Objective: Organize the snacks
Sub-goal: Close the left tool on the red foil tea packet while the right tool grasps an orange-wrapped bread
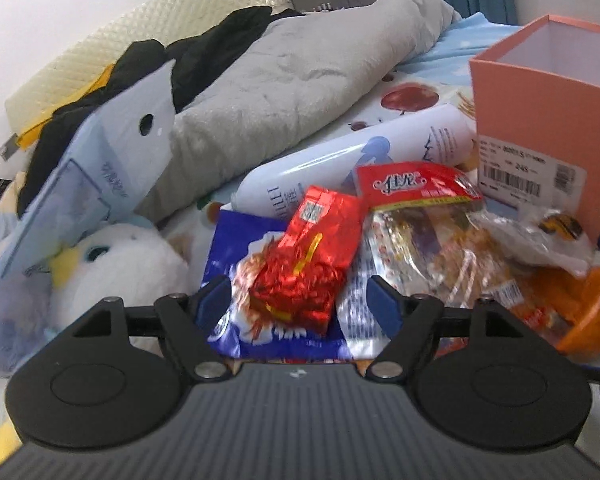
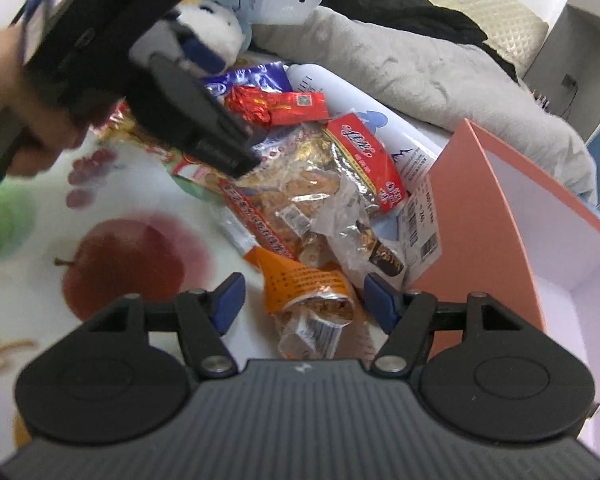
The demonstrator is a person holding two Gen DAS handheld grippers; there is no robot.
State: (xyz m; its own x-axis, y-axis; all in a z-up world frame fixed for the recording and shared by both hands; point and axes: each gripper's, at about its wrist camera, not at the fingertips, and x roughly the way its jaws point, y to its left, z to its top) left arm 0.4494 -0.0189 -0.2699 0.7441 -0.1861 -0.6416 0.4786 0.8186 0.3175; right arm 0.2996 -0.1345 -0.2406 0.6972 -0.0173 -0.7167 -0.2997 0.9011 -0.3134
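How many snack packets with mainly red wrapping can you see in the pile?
2. The crinkled red foil packet lies on the blue bag, between the left hand-held gripper's open fingers. The flat red-topped packet leans against the white bottle. Others may be buried.

Both views are bright, lit by soft, even, cool daylight with faint shadows. Small glints sit on the crinkled red foil snack packet (image 1: pixel 304 256) at the centre of the left wrist view and on the clear cellophane wrappers (image 2: pixel 332 200) mid-frame in the right wrist view. Fisheye distortion bends the edges and darkens the corners. The black handheld tool (image 2: pixel 172 92) at upper left of the right wrist view is motion-blurred, and background fabric looks soft
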